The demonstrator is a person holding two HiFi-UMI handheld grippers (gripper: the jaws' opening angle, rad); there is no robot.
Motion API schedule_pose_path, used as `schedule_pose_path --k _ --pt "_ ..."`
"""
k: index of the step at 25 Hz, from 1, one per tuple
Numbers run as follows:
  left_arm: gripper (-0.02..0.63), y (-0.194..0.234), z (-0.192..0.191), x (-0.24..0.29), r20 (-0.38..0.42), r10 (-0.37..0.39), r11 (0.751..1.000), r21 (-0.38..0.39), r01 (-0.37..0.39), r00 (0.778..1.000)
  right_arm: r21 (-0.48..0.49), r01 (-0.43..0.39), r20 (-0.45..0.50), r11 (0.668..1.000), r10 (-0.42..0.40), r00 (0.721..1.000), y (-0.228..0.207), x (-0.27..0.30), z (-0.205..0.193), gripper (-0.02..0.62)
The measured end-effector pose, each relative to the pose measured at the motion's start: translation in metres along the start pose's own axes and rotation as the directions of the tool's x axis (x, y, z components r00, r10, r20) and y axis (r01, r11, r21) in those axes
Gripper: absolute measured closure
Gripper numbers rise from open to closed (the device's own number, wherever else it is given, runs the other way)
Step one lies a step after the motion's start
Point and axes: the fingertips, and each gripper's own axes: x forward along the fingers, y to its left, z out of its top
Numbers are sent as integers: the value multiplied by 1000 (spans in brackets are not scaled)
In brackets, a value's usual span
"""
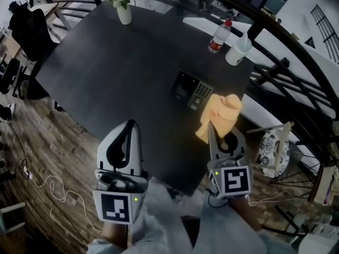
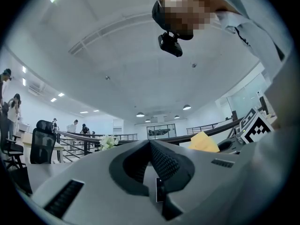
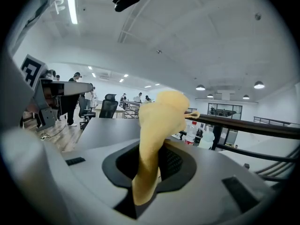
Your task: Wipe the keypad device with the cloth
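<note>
The keypad device (image 1: 190,89), black with a grey key block, lies flat on the dark table (image 1: 116,73), right of centre. A yellow cloth (image 1: 221,115) hangs bunched just in front and to the right of it, above the table's near right edge. My right gripper (image 1: 212,127) is shut on the cloth (image 3: 157,125), which stands up between the jaws of that gripper (image 3: 155,150). My left gripper (image 1: 130,125) is shut with nothing in it, over the table's near edge, left of the device. In the left gripper view the closed gripper (image 2: 150,145) points over the tabletop, with the cloth (image 2: 202,142) to its right.
A white vase with flowers (image 1: 123,7) stands at the far edge. A red-labelled water bottle (image 1: 219,36) and a white container (image 1: 237,51) stand at the far right corner. A dark railing (image 1: 296,62) curves past the table's right side. A patterned chair (image 1: 273,148) sits below right.
</note>
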Motion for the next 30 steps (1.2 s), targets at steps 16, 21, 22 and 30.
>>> schedule_pose_path --k 16,21,22,30 --pt "594 30 -31 35 -22 -140 989 -55 139 990 17 48 -79 999 -46 996 26 79 -23 525" --pt "594 34 -35 44 -21 -151 986 -68 149 988 2 52 -95 999 -51 994 28 97 -30 525" --pt "594 34 -35 46 -19 -153 986 -67 151 988 -2 52 -97 999 -52 994 27 102 -32 525" --pt "594 23 -32 49 -19 -144 989 -36 143 989 35 2 -99 999 2 995 29 139 -48 525"
